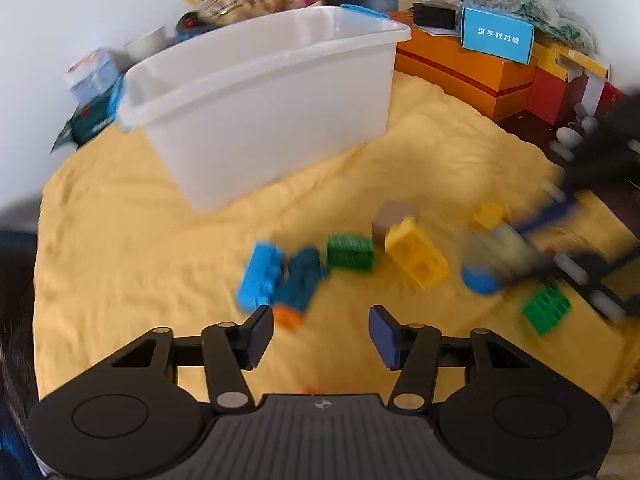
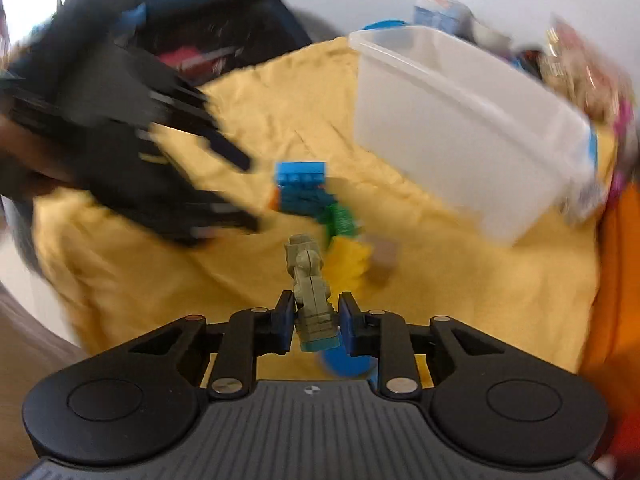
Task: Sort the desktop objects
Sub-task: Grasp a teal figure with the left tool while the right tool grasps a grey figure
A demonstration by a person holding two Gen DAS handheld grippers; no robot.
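Clamped at its base in the right gripper point(image 2: 313, 326), a stiff, light olive brick figure point(image 2: 310, 292) above the yellow cloth point(image 2: 480, 300); left gripper point(image 1: 321, 334) wide open, empty.

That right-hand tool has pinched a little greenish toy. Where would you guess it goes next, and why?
Probably a lift and carry toward the white bin. The right gripper has its jaws shut on the olive-green toy, while other blocks lie loose on the yellow cloth. The bin stands open ahead to its right. The left gripper is open and empty.
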